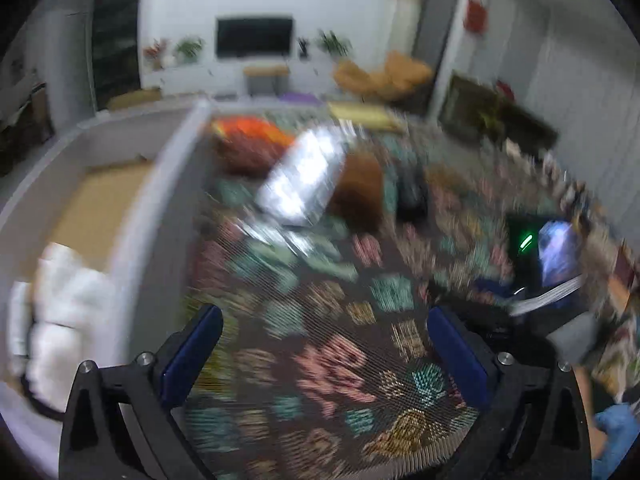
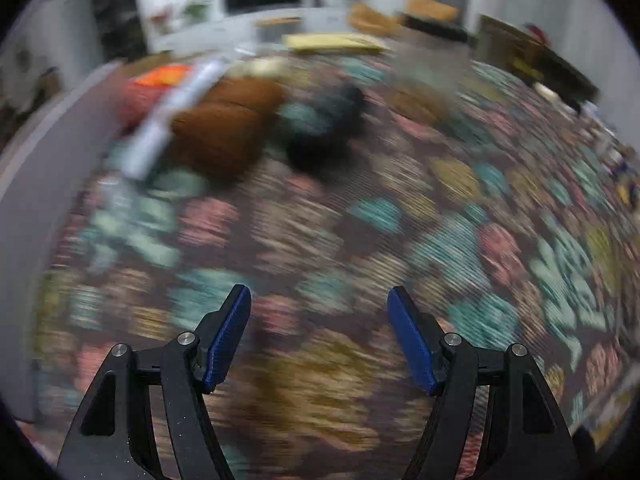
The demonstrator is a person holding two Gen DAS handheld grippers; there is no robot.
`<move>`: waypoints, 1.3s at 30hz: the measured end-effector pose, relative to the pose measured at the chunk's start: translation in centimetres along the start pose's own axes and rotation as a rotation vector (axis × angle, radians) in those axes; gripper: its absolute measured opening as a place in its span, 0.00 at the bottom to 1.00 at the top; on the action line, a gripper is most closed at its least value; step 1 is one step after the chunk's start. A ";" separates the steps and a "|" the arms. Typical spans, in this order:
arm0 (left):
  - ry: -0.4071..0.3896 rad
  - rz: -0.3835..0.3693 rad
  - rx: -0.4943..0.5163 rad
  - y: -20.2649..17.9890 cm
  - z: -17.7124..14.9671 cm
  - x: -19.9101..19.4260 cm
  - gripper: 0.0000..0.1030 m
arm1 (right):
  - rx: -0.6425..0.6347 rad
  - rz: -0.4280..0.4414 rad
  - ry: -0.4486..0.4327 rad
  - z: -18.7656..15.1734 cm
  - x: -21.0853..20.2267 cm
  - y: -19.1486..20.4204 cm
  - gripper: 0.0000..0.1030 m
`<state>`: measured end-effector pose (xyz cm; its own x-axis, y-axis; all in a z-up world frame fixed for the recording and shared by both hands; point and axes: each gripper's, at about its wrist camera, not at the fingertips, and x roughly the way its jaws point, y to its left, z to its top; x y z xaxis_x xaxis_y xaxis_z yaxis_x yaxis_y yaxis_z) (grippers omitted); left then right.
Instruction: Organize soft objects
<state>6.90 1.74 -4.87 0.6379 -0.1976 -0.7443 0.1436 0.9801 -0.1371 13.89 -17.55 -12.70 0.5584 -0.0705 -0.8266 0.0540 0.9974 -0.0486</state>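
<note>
Both views are motion-blurred. On a patterned carpet [image 1: 320, 320] lie an orange-red soft item [image 1: 248, 140], a shiny silver packet [image 1: 304, 176], a brown plush [image 1: 360, 188] and a dark soft item [image 1: 412, 192]. They show again in the right wrist view: orange item [image 2: 156, 84], silver packet [image 2: 176, 108], brown plush [image 2: 228, 128], dark item [image 2: 324, 128]. A grey box [image 1: 160, 184] at left holds a white soft item [image 1: 60, 312]. My left gripper [image 1: 324, 312] is open and empty over the carpet. My right gripper [image 2: 320, 292] is open and empty, short of the pile.
The grey box wall [image 2: 48, 152] runs along the left. The other gripper with a lit screen [image 1: 552, 256] is at right in the left wrist view. A TV [image 1: 254, 36], plants, yellow cushions [image 1: 380, 72] and a dark cabinet [image 1: 492, 112] stand beyond.
</note>
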 end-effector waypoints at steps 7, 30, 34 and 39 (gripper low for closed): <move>0.041 0.129 0.064 -1.3 0.2 8.7 0.99 | 0.025 -0.056 -0.067 0.2 0.6 -1.6 0.83; 0.090 0.119 0.041 -0.2 0.4 11.9 1.00 | 0.095 -0.005 -0.059 0.1 0.8 -2.5 0.88; 0.090 0.118 0.041 -0.2 0.4 11.9 1.00 | 0.095 -0.004 -0.059 0.1 0.8 -2.5 0.88; 0.089 0.118 0.041 -0.1 0.4 11.9 1.00 | 0.095 -0.004 -0.059 0.1 0.8 -2.5 0.88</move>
<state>14.78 -0.77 -13.45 0.5825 -0.0763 -0.8092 0.1033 0.9945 -0.0195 14.28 -20.05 -13.17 0.6055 -0.0780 -0.7920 0.1332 0.9911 0.0042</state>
